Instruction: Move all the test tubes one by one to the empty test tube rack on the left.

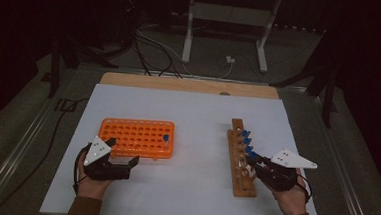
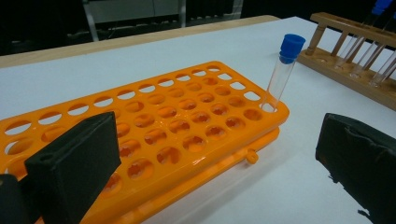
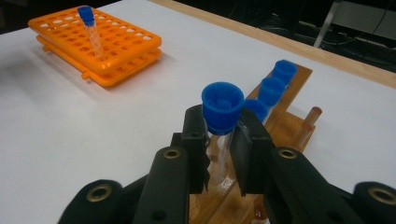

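A: How far along is the tube move, would you say?

B: Early, I'd judge. One blue-capped tube [image 2: 283,70] already stands in a corner hole of the orange rack [image 1: 136,137], on the rack's right end. Three capped tubes [image 3: 272,88] wait in the wooden rack [image 1: 241,160] near the table's right edge.

A: And the one in hand?

B: The right tongs [image 3: 223,140] are clenched on a clear tube [image 3: 222,108] just under its blue cap. It is upright, and its lower end seems to be down in the wooden rack, so I'd say the lift isn't finished.

A: The other side?

B: The left tongs [image 1: 120,153] are released, jaws wide apart, holding nothing. They sit by the near long side of the orange rack, at the table's left front; the left jaw overlaps it in the left gripper view, though I can't tell if they touch.

A: So what remains?

B: Carrying this tube across to the orange rack, then probably the rest.
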Available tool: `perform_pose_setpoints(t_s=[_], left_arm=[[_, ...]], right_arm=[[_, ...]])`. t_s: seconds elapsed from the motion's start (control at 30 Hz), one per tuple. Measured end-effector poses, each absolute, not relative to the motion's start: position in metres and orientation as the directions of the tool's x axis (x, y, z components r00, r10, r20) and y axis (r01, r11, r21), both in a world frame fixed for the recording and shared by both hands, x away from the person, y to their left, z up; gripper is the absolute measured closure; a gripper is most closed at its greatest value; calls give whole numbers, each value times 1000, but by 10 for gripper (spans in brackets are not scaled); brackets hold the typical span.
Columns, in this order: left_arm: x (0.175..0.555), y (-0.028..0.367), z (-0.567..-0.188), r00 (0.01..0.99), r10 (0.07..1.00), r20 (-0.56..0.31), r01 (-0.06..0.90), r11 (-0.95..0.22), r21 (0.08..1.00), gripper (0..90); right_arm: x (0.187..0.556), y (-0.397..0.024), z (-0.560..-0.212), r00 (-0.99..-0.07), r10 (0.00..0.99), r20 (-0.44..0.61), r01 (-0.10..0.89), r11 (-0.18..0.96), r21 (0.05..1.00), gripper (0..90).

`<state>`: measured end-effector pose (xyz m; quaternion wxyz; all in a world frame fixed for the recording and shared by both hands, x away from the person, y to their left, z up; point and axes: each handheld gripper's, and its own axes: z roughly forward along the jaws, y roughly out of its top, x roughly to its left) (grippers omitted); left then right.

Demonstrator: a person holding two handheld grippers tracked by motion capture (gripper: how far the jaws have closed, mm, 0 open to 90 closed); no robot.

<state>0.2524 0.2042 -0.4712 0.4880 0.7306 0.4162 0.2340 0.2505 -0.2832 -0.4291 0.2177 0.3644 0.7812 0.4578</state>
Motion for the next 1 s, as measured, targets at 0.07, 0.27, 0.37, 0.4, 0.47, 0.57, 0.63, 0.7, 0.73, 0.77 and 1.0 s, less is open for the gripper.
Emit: perform_pose_setpoints(t_s=[0.07,0.27,0.37,0.4,0.47,0.57,0.63,0.7,0.73,0.77,1.0], left_arm=[[252,204,-471,543,837,-65,381,-177,908,6],[253,204,-471,543,837,-67,385,-177,906,6],[253,203,-471,544,836,-64,384,-181,905,6],[253,203,-471,545,836,-65,384,-180,905,6],[253,203,-471,544,837,-63,385,-182,905,6],[253,203,-471,542,838,-63,385,-181,905,6],[253,203,-471,541,839,-62,386,-181,905,6],[252,203,-471,540,839,-62,386,-181,905,6],[252,202,-471,539,840,-62,385,-180,905,6],[252,202,-470,539,840,-62,384,-180,905,6],[254,200,-467,533,844,-55,379,-180,908,6]], right_arm=[[251,-285,-425,-640,769,-2,370,310,876,763],[252,-286,-411,-647,762,-2,359,307,882,763],[253,-286,-404,-656,755,-3,355,313,881,763],[253,-286,-402,-656,755,-7,354,316,881,763],[253,-286,-398,-659,752,-13,347,320,882,763],[252,-285,-393,-662,749,-18,338,320,885,763],[252,-284,-390,-667,745,-21,333,323,886,763],[252,-283,-388,-670,742,-25,328,326,887,763],[252,-282,-387,-672,740,-25,325,326,888,763],[252,-281,-386,-675,737,-24,323,325,889,763],[256,-270,-383,-692,722,-20,315,327,891,763]])
